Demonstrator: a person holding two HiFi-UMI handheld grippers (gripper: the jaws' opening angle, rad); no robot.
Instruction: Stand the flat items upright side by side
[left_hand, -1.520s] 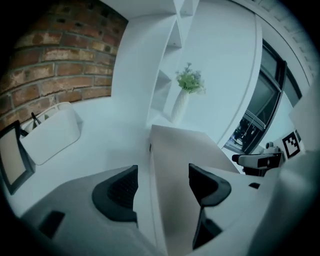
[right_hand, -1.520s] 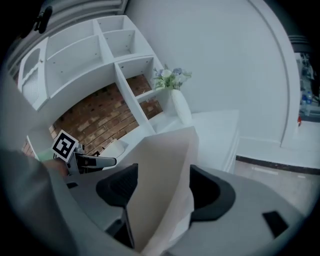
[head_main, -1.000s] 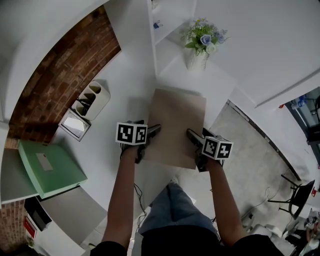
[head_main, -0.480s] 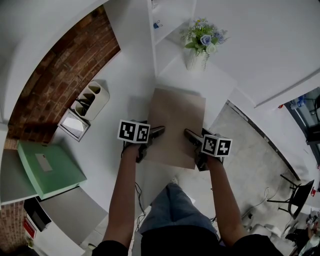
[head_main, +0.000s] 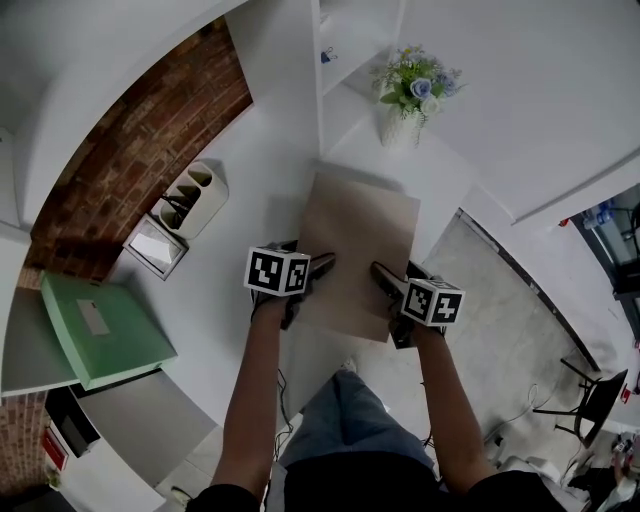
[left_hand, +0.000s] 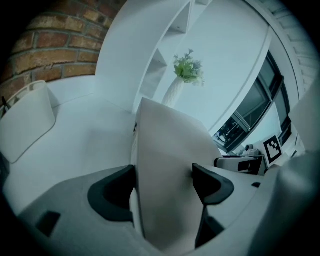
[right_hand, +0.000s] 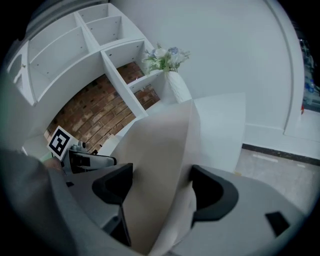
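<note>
A flat beige folder (head_main: 362, 235) is held above the white table (head_main: 250, 215), one gripper on each side of its near end. My left gripper (head_main: 316, 272) grips its left edge. In the left gripper view the folder (left_hand: 167, 160) fills the gap and both pads of that gripper (left_hand: 164, 182) press on it. My right gripper (head_main: 384, 276) is on the right edge. Its jaws have just been opening a little. The folder (right_hand: 160, 150) is still between them and touches both pads of the right gripper (right_hand: 160, 187).
A green folder (head_main: 105, 330) lies on a lower surface at the left. A white desk organiser (head_main: 192, 198) and a small tray (head_main: 152, 250) stand by the brick wall. A vase of flowers (head_main: 408, 95) and white shelves (head_main: 350, 40) are behind the beige folder. Floor shows at the right.
The head view has shifted slightly. Both grippers and the beige folder stay almost where they were.
</note>
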